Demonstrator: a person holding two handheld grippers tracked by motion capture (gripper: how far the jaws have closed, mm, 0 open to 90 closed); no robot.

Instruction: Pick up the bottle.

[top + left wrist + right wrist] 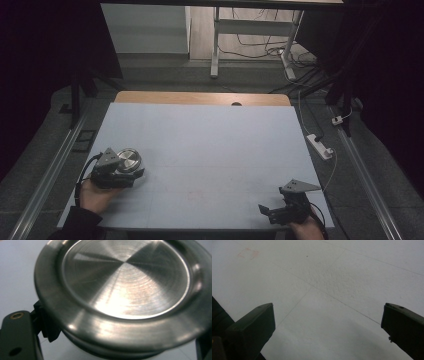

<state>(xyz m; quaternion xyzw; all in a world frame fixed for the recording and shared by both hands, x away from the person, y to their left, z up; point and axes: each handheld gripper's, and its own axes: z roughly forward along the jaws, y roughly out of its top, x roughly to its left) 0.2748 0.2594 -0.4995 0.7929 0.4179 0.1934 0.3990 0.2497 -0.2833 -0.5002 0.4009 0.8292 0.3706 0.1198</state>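
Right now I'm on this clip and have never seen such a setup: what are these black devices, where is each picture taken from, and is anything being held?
A person sits at a table covered in pale sheeting and holds a hand-operated two-jaw gripper in each hand. The high view looks down from above the person's side. The left gripper is closed around a round brushed-metal dish. Its own camera shows that dish up close, a black jaw pressed to its side. The right gripper rests near the table's front right corner, jaws wide apart and holding nothing; its camera looks along them at bare sheeting.
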